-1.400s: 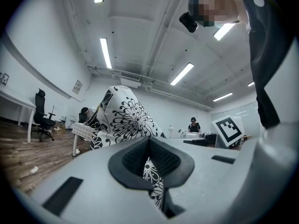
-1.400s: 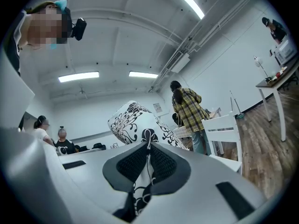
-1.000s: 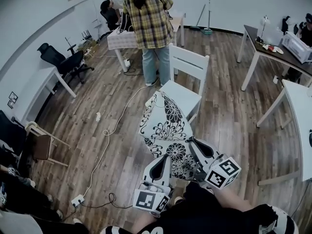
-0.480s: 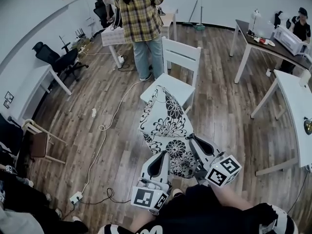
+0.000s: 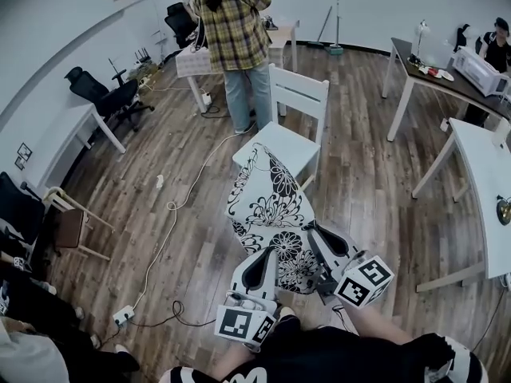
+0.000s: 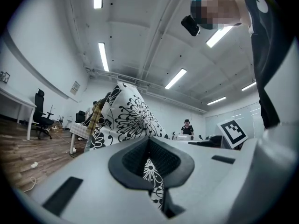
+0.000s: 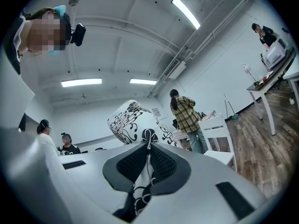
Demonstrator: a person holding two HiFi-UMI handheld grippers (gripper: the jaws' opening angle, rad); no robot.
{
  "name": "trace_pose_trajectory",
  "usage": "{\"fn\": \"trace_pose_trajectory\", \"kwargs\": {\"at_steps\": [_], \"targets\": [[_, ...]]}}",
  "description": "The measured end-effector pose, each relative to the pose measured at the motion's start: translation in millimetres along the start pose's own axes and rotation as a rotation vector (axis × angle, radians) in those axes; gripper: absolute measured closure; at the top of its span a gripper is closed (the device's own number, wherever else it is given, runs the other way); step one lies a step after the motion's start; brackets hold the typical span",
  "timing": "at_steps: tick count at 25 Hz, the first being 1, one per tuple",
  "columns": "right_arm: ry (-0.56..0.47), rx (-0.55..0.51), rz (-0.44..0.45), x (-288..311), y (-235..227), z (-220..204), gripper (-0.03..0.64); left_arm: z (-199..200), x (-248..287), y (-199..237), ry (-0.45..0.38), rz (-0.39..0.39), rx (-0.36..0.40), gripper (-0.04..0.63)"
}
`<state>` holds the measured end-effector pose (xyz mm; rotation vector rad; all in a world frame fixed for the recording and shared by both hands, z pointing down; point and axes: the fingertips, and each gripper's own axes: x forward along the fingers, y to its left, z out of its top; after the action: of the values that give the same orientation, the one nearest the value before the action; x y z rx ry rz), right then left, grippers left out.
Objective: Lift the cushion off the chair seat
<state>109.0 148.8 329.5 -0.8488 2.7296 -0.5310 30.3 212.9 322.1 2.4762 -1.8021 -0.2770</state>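
Observation:
The white cushion with black flower print point(image 5: 270, 206) hangs in the air between me and the white chair point(image 5: 289, 134), clear of its seat. My left gripper point(image 5: 270, 263) is shut on the cushion's near left edge, and the fabric point(image 6: 150, 169) shows pinched between its dark pads. My right gripper point(image 5: 317, 254) is shut on the near right edge, with the fabric point(image 7: 148, 160) squeezed between its jaws. In both gripper views the cushion point(image 6: 124, 115) point(image 7: 133, 120) rises ahead of the jaws.
A person in a plaid shirt point(image 5: 231, 30) stands behind the chair by a small table point(image 5: 200, 62). White tables point(image 5: 479, 146) stand at the right, a black office chair point(image 5: 104, 94) at the left. A cable point(image 5: 172, 214) and power strip point(image 5: 124, 316) lie on the wood floor.
Both grippers carried the cushion back toward me, away from the chair. The chair seat now shows more bare surface beyond the cushion's far edge.

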Motion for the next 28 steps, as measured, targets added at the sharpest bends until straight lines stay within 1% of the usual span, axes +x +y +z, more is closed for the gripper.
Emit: {"fn": "trace_pose_trajectory", "kwargs": {"at_steps": [5, 8, 18, 28], "targets": [[0.006, 0.005, 0.015, -41, -14, 5, 0.584, -17, -1, -46, 0.008, 0.004, 0.001, 0.594], [0.007, 0.001, 0.015, -55, -14, 9, 0.584, -17, -5, -59, 0.01, 0.009, -0.001, 0.594], [0.001, -0.004, 0.006, -67, -13, 19, 0.584, -6, -11, -69, -0.005, 0.015, 0.0, 0.594], [0.009, -0.042, -0.012, -69, -10, 21, 0.584, -2, -13, -69, -0.004, 0.01, -0.001, 0.594]]}}
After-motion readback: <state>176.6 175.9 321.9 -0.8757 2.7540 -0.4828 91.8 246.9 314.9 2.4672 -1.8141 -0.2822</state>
